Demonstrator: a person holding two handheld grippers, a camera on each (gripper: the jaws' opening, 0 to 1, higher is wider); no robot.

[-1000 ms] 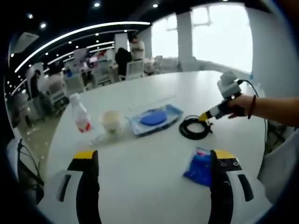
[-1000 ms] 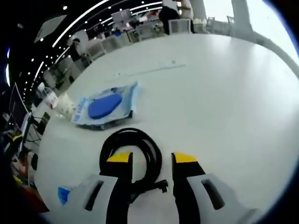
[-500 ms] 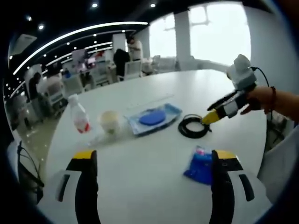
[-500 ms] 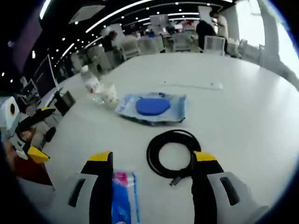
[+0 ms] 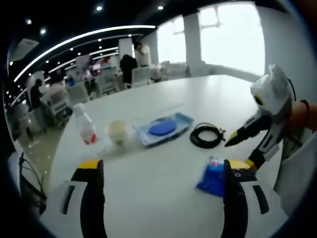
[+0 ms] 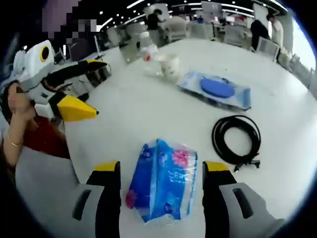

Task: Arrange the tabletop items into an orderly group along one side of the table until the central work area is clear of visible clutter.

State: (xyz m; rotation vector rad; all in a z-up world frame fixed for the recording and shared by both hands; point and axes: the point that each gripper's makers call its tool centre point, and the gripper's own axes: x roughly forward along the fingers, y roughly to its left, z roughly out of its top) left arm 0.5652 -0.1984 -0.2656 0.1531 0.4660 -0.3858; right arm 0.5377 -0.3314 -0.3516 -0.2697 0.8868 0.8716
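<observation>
The blue tissue packet (image 6: 162, 184) lies flat near the surface's (image 6: 297, 148) near edge, between the spread jaws of the right gripper (image 6: 162, 174), which holds nothing. To take it well, I judge the right gripper should go lower and close across the packet's middle, so the soft wrap does not slip. The black cable coil (image 6: 236, 140), blue-lidded pack (image 6: 218, 89), cup (image 6: 169, 65) and bottle (image 6: 147, 47) lie beyond toward the far edge; the left gripper (image 5: 163, 167) is spread and empty.
</observation>
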